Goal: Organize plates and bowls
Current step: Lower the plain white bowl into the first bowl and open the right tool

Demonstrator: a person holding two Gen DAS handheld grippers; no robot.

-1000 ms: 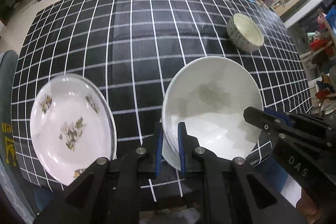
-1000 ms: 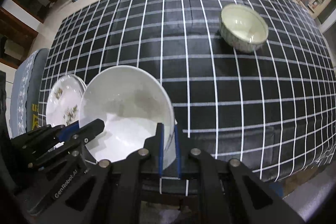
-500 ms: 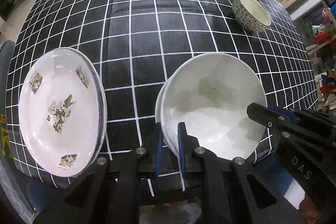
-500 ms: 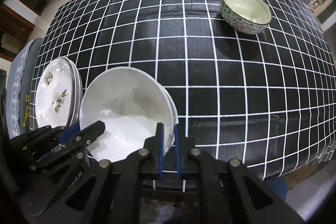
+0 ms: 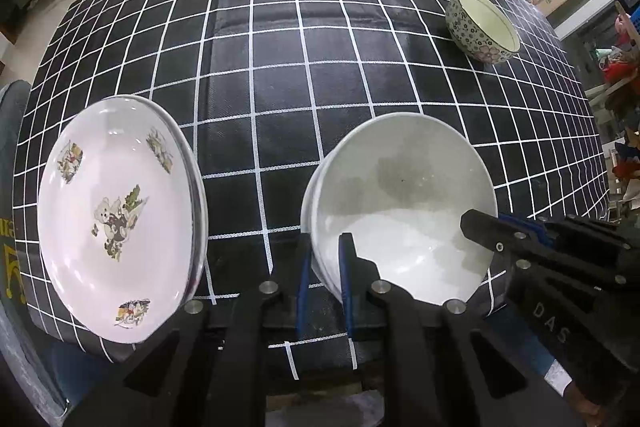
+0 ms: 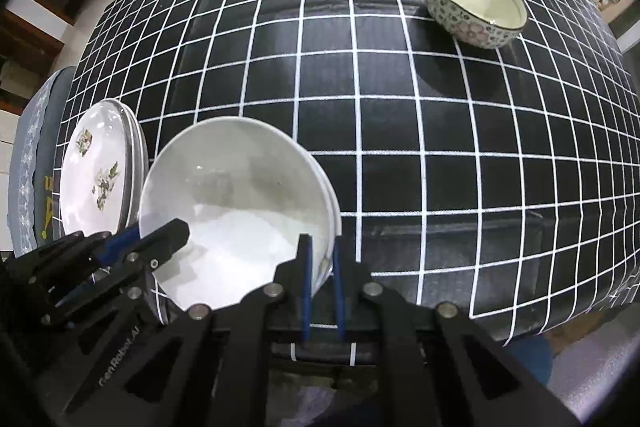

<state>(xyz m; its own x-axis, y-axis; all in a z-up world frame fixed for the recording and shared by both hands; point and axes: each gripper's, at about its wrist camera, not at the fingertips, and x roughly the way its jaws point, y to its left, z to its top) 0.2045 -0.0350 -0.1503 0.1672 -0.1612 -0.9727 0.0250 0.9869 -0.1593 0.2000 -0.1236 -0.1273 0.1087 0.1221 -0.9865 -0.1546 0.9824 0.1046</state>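
Left wrist view: left gripper (image 5: 323, 259) pinches the white bowl's (image 5: 404, 203) near-left rim at lower centre; right gripper (image 6: 320, 259) pinches the opposite rim. A second rim edge shows under the bowl, stacked or not, unclear. Plain glossy white, greyish smudge inside. Left edge: bear-print plate (image 5: 114, 211), partly stacked. Upper right, far: floral bowl (image 5: 482, 27) on the black checked cloth (image 5: 280, 67).
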